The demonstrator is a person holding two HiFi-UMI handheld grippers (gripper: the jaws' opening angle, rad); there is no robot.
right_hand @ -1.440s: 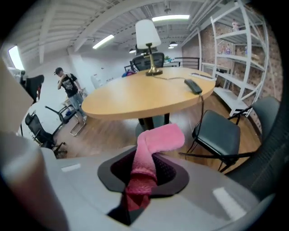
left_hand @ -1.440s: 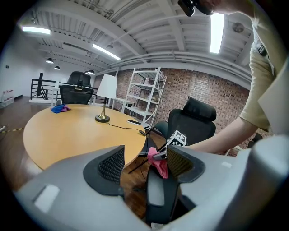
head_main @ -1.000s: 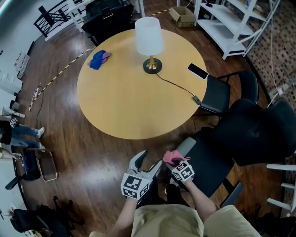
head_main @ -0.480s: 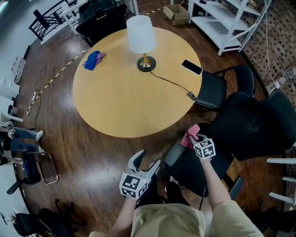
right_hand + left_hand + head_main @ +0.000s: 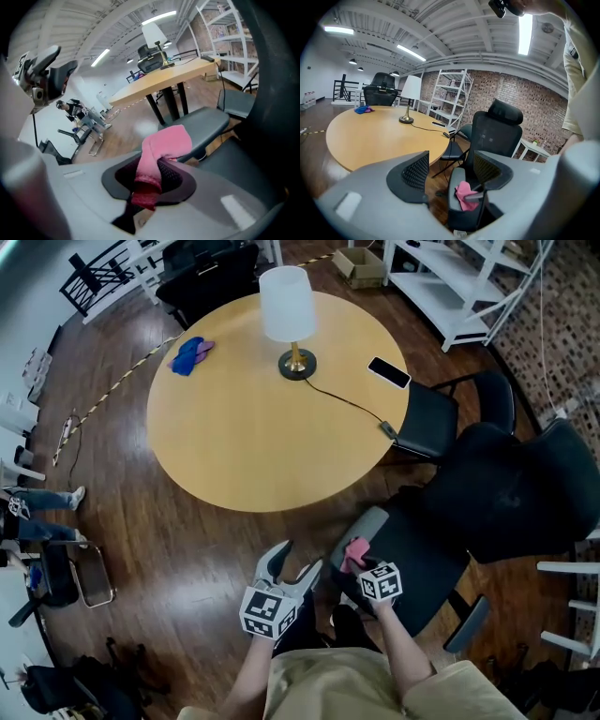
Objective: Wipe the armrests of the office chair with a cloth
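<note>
A black office chair [image 5: 506,493] stands to my right, its grey left armrest [image 5: 368,523] nearest me. My right gripper [image 5: 359,564] is shut on a pink cloth [image 5: 356,550], which is pressed on the near half of that armrest. In the right gripper view the cloth [image 5: 161,147] bulges from the jaws over the armrest [image 5: 206,123]. My left gripper [image 5: 298,559] hangs open and empty, left of the armrest. In the left gripper view it [image 5: 452,165] looks at the cloth [image 5: 463,193]. The chair's other armrest [image 5: 467,624] is at the lower right.
A round wooden table [image 5: 244,437] lies ahead with a white lamp [image 5: 286,306], a phone [image 5: 388,373] and a blue cloth [image 5: 187,357]. A small black chair [image 5: 427,432] stands beside it, with white shelving [image 5: 459,287] behind. Dark wooden floor lies below.
My right gripper slid the pink cloth to the armrest's far end, then back toward me to its near half. The left gripper stayed put.
</note>
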